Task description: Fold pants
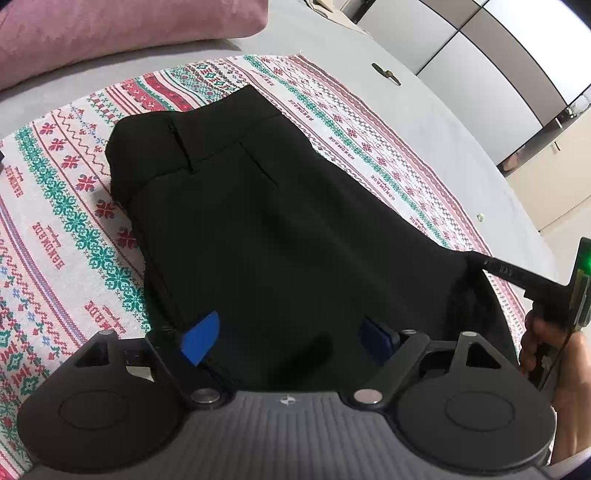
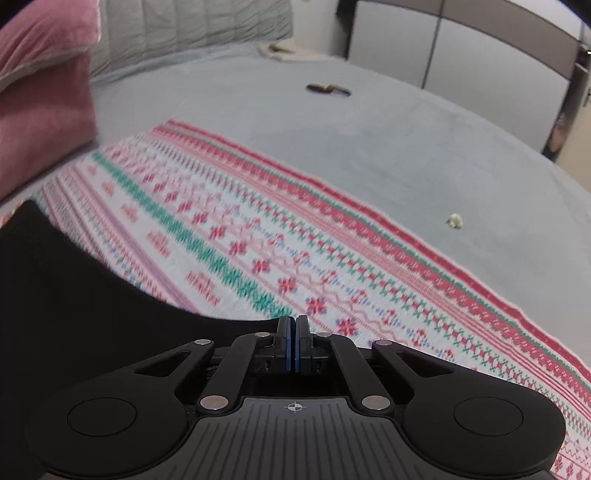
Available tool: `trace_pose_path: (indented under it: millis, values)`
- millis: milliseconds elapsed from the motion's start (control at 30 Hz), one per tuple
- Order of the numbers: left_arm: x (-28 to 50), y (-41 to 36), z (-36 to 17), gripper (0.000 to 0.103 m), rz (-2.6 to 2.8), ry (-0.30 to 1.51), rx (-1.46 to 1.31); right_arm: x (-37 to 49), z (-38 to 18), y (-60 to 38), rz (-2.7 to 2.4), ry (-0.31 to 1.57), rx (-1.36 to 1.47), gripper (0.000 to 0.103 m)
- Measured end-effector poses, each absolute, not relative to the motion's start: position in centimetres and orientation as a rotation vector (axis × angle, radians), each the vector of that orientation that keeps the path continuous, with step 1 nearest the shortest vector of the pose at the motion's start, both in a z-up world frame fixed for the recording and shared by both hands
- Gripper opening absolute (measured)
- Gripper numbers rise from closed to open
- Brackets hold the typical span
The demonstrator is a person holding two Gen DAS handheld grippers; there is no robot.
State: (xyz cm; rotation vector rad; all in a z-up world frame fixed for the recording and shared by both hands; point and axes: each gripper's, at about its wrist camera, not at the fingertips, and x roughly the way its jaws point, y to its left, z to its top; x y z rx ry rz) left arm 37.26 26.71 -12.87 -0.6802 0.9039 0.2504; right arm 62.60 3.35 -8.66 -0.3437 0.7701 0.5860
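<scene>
Black pants [image 1: 277, 221] lie folded on a patterned red, green and white cloth [image 1: 55, 221], waistband towards the far side. My left gripper [image 1: 288, 339] hovers over their near end, jaws wide open, with only the fabric below its blue pads [image 1: 199, 343]. My right gripper [image 1: 471, 257] comes in from the right, held by a hand [image 1: 554, 354], its tip at the pants' near right corner, which peaks up to it. In the right wrist view that gripper [image 2: 294, 325] has its pads pressed together at the edge of the pants [image 2: 74, 295].
The cloth [image 2: 295, 240] lies on a grey bed [image 1: 443, 129]. A pink pillow [image 1: 110, 29] sits at the far left. A small dark object [image 1: 386, 73] and a small pale scrap [image 2: 455, 220] lie on the sheet to the right. Wardrobe doors [image 1: 498, 55] stand beyond.
</scene>
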Motion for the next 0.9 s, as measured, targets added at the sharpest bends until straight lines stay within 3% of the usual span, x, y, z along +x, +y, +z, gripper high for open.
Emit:
trace_pose_path:
  millis: [267, 367, 500, 700, 767, 900]
  values:
    - [37.0, 27.4, -12.9, 0.097, 0.362, 0.892, -0.594, 63.7, -12.0, 4.9, 0.446, 0.750, -0.284, 0.002]
    - [36.6, 27.7, -12.2, 0.097, 0.384, 0.860, -0.585, 62.5, -11.7, 5.3, 0.427, 0.725, -0.313, 0.014]
    - [36.7, 27.0, -11.5, 0.097, 0.364, 0.818, -0.492, 57.6, -8.7, 2.6, 0.425, 0.631, -0.273, 0.055]
    - [37.3, 27.2, -13.7, 0.097, 0.367, 0.880, -0.453, 49.8, -12.1, -3.6, 0.561, 0.859, -0.192, 0.059]
    - [37.3, 27.1, -13.7, 0.097, 0.364, 0.883, -0.424, 47.4, -12.9, -8.4, 0.514, 0.819, -0.181, 0.067]
    - [37.7, 26.6, -13.9, 0.097, 0.371, 0.894, -0.378, 43.1, -12.9, -21.9, 0.372, 0.820, -0.105, 0.067]
